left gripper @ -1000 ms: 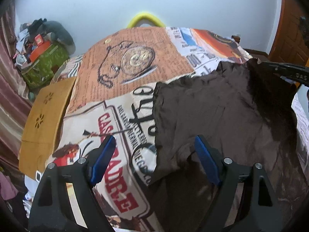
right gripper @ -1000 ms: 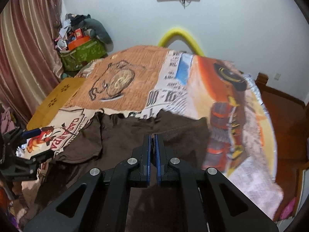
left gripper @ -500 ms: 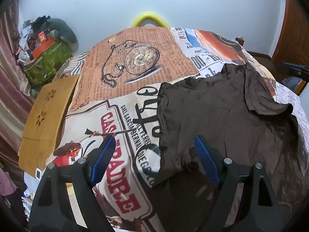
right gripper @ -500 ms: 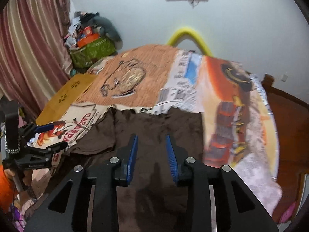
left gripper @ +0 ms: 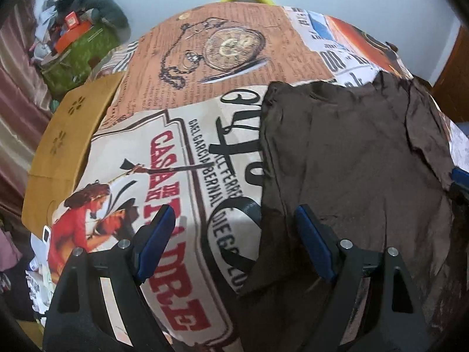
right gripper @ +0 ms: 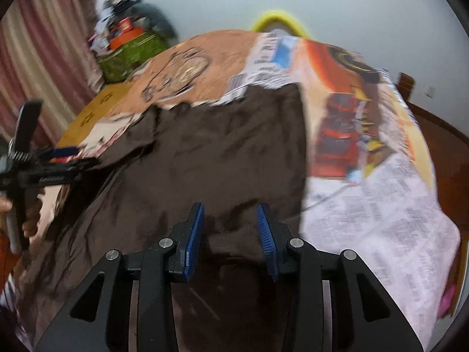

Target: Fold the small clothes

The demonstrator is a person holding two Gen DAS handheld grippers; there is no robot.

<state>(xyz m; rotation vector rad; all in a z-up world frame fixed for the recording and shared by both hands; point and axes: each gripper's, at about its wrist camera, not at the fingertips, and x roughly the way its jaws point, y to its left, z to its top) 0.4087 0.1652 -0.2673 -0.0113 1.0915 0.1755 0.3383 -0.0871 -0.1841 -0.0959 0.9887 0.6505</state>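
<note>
A dark brown T-shirt (left gripper: 346, 161) lies spread on a bed with a printed cover (left gripper: 181, 158). It also shows in the right wrist view (right gripper: 222, 158), which is blurred. My left gripper (left gripper: 234, 228) is open and empty, low over the shirt's left edge, one finger over the cover and one over the cloth. My right gripper (right gripper: 230, 234) is open and empty just above the shirt's near part. The left gripper also appears at the left in the right wrist view (right gripper: 58, 158). The tip of the right gripper shows at the right edge of the left wrist view (left gripper: 460, 177).
A yellow-brown board (left gripper: 67, 143) lies along the bed's left side. A green box with clutter (left gripper: 76, 47) stands in the far left corner by a curtain (right gripper: 44, 67). A yellow hoop (right gripper: 278, 20) rises behind the bed. A wooden door (left gripper: 451, 67) is on the right.
My right gripper let go of the shirt and opened wider. The shirt's lifted right part dropped flat on the bed. Both grippers moved lower and closer to the cloth.
</note>
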